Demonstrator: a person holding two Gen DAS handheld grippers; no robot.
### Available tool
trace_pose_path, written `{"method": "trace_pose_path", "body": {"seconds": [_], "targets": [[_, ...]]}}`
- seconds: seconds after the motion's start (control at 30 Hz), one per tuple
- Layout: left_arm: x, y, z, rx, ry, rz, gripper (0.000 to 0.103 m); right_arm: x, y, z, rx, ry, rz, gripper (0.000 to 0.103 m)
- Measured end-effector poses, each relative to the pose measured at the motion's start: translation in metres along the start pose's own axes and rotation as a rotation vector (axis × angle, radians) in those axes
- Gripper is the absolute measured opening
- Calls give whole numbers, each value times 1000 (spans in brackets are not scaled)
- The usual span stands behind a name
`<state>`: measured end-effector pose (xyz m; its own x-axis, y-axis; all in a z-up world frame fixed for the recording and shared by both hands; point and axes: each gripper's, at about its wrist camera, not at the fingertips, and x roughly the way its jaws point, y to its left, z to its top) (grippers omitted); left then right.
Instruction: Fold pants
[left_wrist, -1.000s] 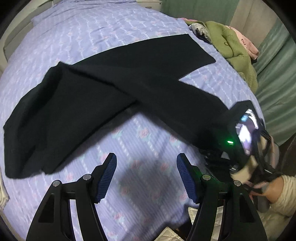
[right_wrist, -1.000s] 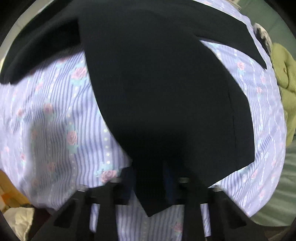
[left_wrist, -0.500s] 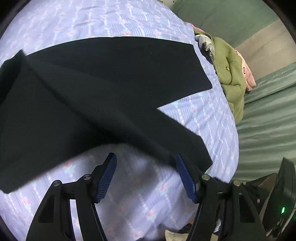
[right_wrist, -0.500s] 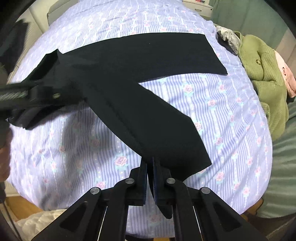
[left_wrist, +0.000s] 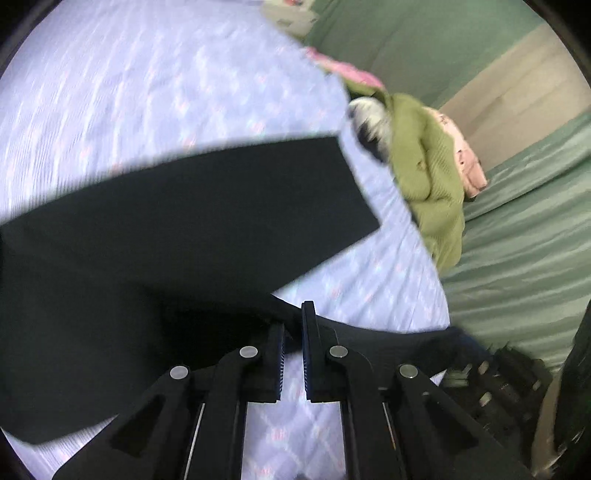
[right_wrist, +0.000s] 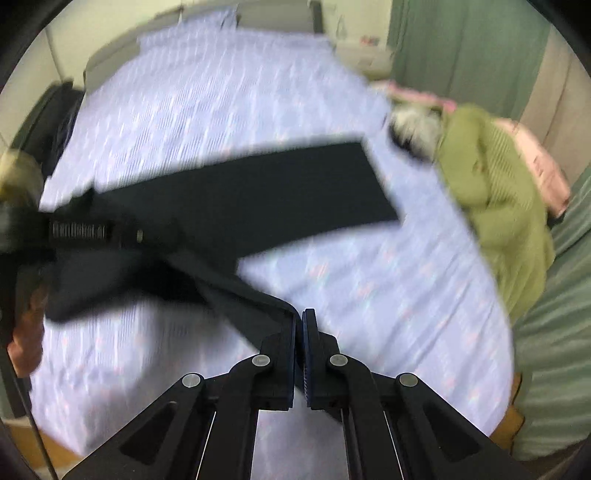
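Bed (right_wrist: 229, 122) as surface: both hand-held grippers pinch the black pants (left_wrist: 207, 206), left (left_wrist: 293, 343) just closed, right (right_wrist: 299, 332) clamped on hem. Keep tension even, lay leg onto leg w/ edges aligned.

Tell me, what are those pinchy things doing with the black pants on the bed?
A person is folding the black pants on the flowery bed sheet. The right gripper is shut on one leg's end, lifting it. The left gripper has just been closing on the same leg's edge. The other leg lies flat. A green sweater sits at the bed's edge.
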<state>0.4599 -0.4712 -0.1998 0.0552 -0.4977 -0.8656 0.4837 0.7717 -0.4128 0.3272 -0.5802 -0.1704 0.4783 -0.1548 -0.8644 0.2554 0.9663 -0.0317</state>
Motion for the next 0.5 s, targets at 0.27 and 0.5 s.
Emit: {"method": "trace_pose_path", "body": {"seconds": [0.27, 0.5], "targets": [[43, -8, 109, 110, -48, 115, 10, 52, -39, 116, -58, -126, -46, 4], [120, 46, 147, 11, 30, 207, 11, 173, -50, 164, -76, 1, -34, 4]]}}
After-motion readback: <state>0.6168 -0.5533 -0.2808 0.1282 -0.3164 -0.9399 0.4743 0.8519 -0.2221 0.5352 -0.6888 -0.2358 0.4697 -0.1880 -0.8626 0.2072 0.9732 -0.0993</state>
